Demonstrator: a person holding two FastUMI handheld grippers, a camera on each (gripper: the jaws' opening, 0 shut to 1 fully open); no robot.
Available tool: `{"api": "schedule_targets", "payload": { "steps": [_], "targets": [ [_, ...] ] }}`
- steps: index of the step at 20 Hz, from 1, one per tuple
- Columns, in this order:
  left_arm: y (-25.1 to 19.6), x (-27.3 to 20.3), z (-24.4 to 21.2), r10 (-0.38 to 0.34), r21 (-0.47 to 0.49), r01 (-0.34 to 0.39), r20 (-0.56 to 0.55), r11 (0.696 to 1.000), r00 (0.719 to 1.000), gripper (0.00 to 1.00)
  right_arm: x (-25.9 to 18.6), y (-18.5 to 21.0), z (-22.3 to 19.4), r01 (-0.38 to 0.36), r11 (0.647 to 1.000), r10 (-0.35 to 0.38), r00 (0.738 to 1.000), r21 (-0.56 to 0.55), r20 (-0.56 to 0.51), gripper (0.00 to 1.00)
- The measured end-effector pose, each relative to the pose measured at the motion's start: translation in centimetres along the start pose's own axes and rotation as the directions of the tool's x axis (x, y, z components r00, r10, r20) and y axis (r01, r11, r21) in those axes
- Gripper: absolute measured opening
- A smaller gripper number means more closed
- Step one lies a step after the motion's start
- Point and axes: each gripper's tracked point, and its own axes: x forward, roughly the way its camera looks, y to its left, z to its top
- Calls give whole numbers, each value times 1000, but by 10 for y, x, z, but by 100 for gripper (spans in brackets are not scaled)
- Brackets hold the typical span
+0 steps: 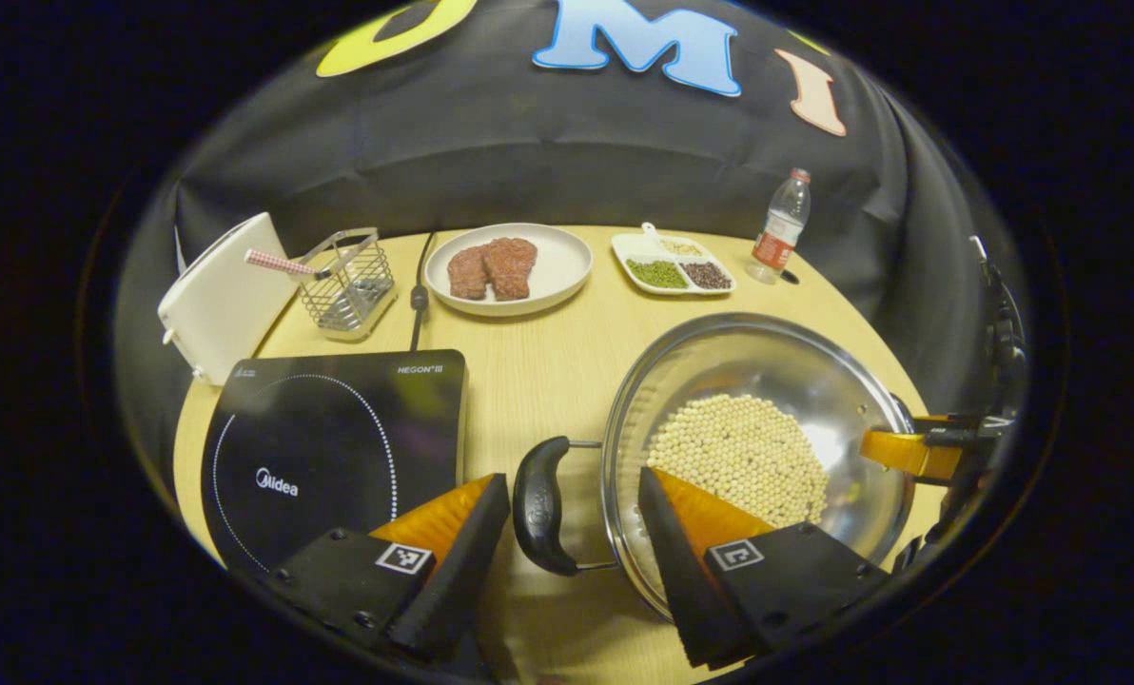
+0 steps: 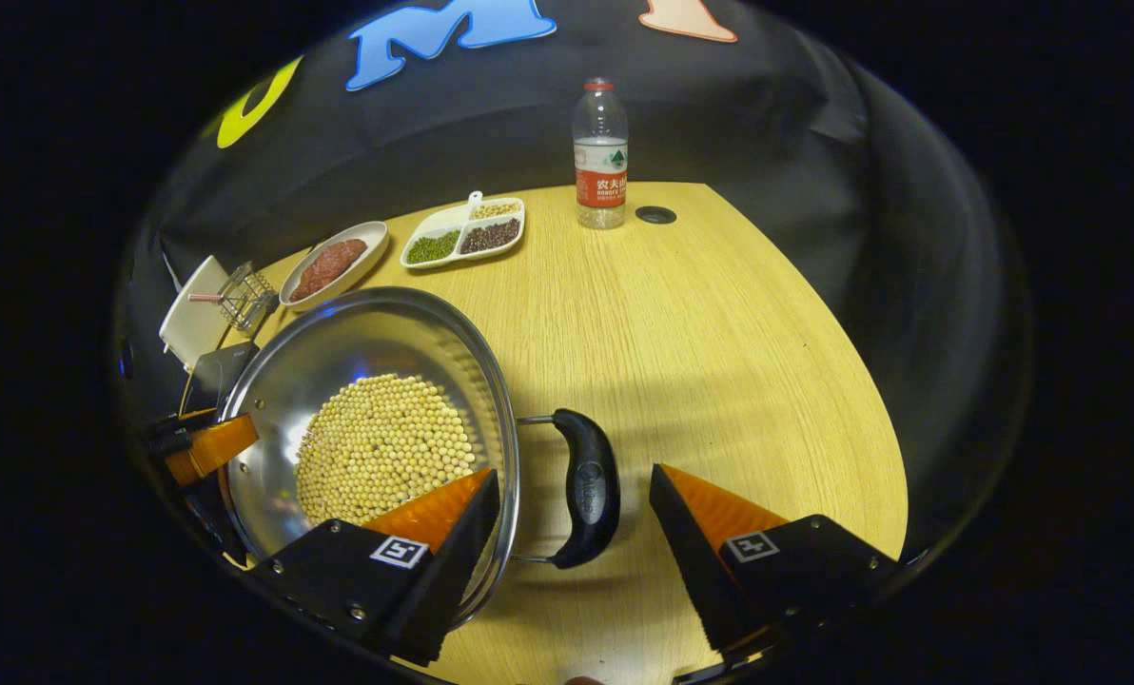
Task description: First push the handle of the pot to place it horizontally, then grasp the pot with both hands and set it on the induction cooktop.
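Both grippers are spread, not pinching: the left gripper (image 1: 572, 528) straddles the pot's (image 1: 757, 381) left handle (image 1: 540, 504), the right gripper (image 2: 572, 518) straddles the right handle (image 2: 588, 487), the cooktop (image 1: 334, 447) lying left of the pot

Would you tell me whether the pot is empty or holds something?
Not empty: the pot holds a layer of pale round beans across its bottom.

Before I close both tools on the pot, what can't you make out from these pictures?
- Left gripper view: the left tool straddles the pot handle; contact cannot be told.
- Left gripper view: its finger hides part of the pot rim.
- Right gripper view: the right tool straddles the other handle; its finger hides part of the beans.
- Right gripper view: the cooktop sits mostly behind the pot.
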Motion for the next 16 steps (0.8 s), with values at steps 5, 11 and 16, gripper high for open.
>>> {"api": "schedule_targets", "payload": {
  "steps": [5, 11, 16],
  "targets": [
    [2, 6, 1, 15, 40, -14, -10, 999, 1000, 69, 7, 4, 0, -12, 1000, 12, 1000, -7, -19, 63],
    [2, 5, 3, 10, 44, -9, -10, 999, 1000, 60, 5, 7, -3, -11, 999, 12, 999, 31, -35, 59],
    [4, -1, 7, 8, 42, -8, 1, 999, 1000, 60, 1, 11, -2, -7, 999, 9, 999, 42, -41, 58]
  ]
}}
